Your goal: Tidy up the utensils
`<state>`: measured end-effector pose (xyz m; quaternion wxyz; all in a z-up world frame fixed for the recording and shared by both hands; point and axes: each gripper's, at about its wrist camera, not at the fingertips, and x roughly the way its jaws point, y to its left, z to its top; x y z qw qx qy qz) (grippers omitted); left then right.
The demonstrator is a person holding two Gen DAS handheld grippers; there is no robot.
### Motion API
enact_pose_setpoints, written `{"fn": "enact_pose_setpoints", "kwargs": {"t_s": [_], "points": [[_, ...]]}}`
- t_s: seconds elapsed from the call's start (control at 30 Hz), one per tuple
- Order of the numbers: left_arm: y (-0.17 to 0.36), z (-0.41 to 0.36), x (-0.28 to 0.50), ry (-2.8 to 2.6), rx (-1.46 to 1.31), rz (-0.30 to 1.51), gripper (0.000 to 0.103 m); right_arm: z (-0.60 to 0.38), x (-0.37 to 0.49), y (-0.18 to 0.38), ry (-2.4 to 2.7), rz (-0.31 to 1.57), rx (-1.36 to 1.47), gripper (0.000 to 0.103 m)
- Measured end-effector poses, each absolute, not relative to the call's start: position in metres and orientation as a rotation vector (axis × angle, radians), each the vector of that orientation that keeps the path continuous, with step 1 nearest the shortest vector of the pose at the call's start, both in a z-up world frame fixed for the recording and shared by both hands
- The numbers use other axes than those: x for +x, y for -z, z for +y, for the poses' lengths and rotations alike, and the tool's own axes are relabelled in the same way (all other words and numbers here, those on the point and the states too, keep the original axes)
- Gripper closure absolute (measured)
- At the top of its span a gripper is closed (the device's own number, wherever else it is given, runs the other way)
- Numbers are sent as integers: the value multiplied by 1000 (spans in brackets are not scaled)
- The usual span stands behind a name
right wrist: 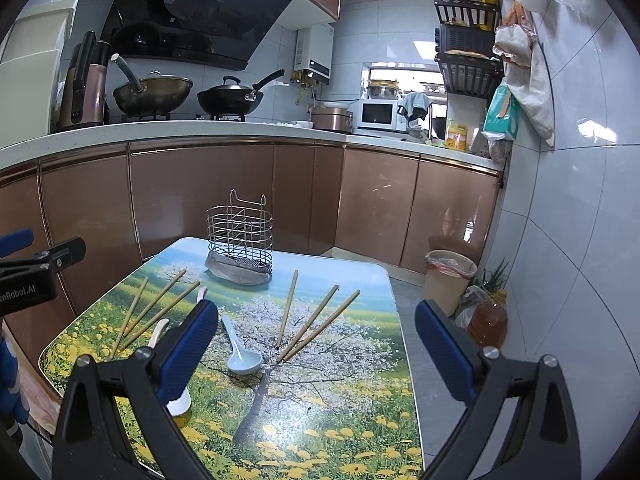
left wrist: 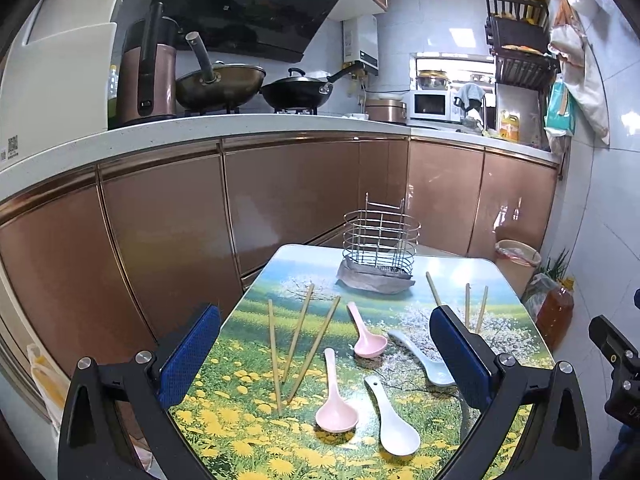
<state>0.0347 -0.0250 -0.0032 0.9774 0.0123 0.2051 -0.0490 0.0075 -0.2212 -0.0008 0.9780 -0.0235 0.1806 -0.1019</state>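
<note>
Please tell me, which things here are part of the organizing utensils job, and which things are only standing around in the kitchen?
Part of the job:
- chopsticks, in two groups of three on the table
- pink spoons
- white spoon
- pale blue spoon
- wire utensil holder, empty

Only standing around:
- woks on the stove
- microwave
- waste bin
- oil bottle

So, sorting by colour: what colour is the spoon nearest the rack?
Pink spoon, clearest in left wrist view.

Copper-brown base cabinets run beneath a white countertop. Black range hood above two woks. White tiled walls; grey floor; waste bin in corner.
</note>
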Motion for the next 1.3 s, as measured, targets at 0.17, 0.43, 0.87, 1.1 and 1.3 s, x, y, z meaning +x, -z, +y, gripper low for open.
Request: {"fn": "enact_pose_setpoints", "kwargs": {"t_s": [0.17,0.43,0.87,1.1,1.3], "points": [[6,-22,37,102,16,420,0,-217,9,3,199,370,-57,3],[11,-21,38,81,30,427,0,-215,21,7,170,367,-40,3],[14,-22,43,71,40,436,0,-220,28,12,159,379,-21,3],[16,-24,43,71,37,443,0,-222,25,13,156,382,-16,3],[15,-21,42,68,30,443,0,-222,25,13,154,383,-19,3]]}}
